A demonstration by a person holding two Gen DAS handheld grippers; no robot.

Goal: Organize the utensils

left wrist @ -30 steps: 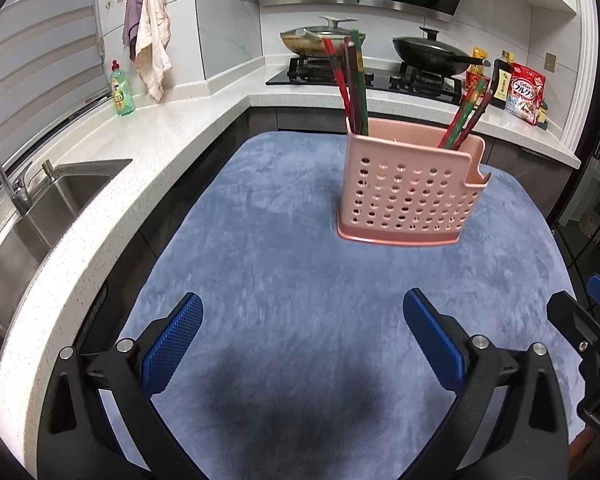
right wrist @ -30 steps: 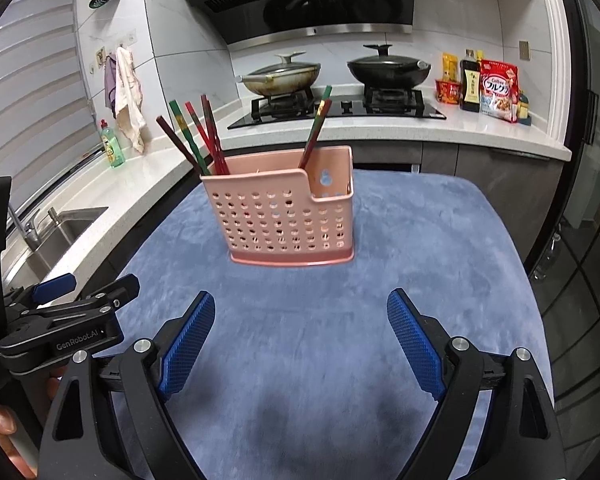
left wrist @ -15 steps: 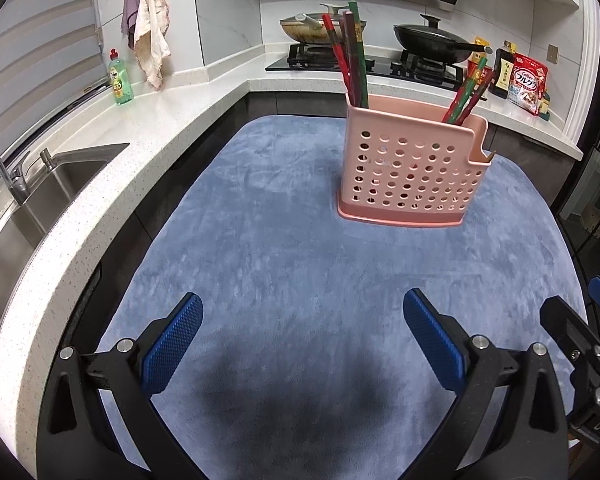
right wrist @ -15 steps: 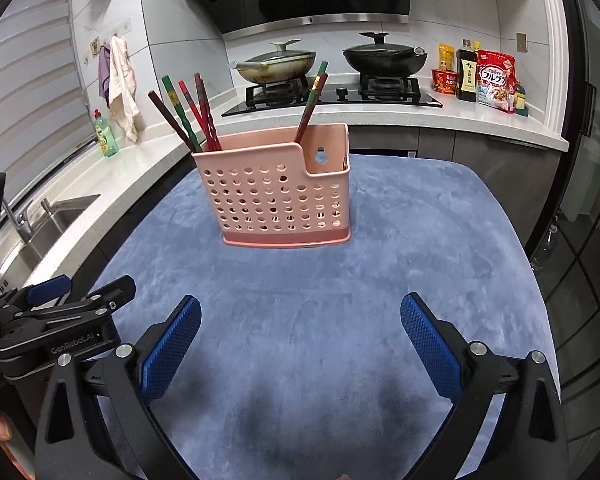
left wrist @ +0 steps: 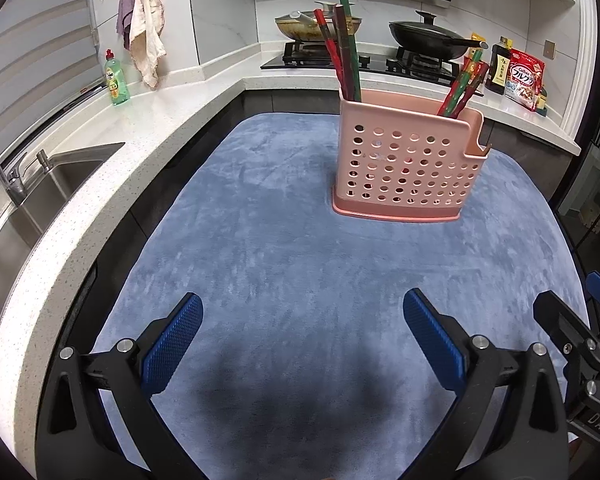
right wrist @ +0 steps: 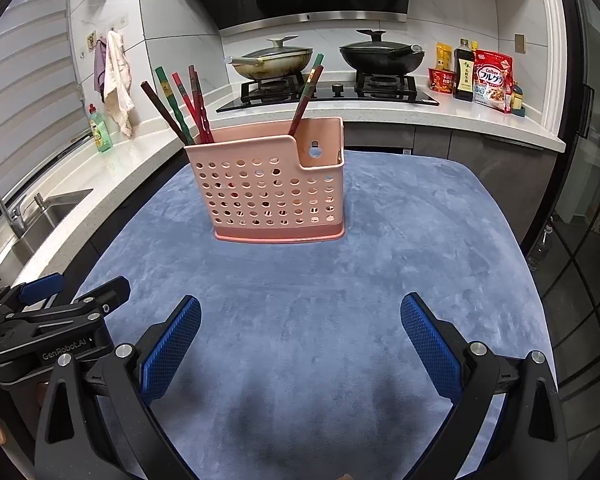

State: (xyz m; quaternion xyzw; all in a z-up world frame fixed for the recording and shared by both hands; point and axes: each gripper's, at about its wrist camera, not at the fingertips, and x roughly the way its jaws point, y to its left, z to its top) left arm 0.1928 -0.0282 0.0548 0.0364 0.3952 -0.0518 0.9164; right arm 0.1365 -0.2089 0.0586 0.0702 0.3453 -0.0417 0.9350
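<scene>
Hovering w/ both grippers wide, empty: left gripper (left wrist: 302, 344), right gripper (right wrist: 300, 344). Chopsticks (right wrist: 184, 108) all standing in pink holder (right wrist: 272, 188) mid blue mat (right wrist: 380, 280). Looks done; if regrouping, grip high, lift straight.

Blue mat (left wrist: 284, 248) — soft, napped cloth, matt, showing brush marks in the pile. Pink holder (right wrist: 272, 196) is presenting as smooth moulded plastic, perforated, with a slight sheen. Chopsticks (right wrist: 182, 106) are looking lacquered and glossy. Left gripper (left wrist: 302, 336) and right gripper (right wrist: 300, 334) are showing matt black plastic frames, bright metal screw heads, and blue pads (right wrist: 170, 350) with a rough, knurled rubbery texture. Countertop (left wrist: 112, 168) — speckled white stone, polished. Sink (left wrist: 32, 200) is reading as brushed steel. Hob (right wrist: 328, 98) is reflecting like black glass.
</scene>
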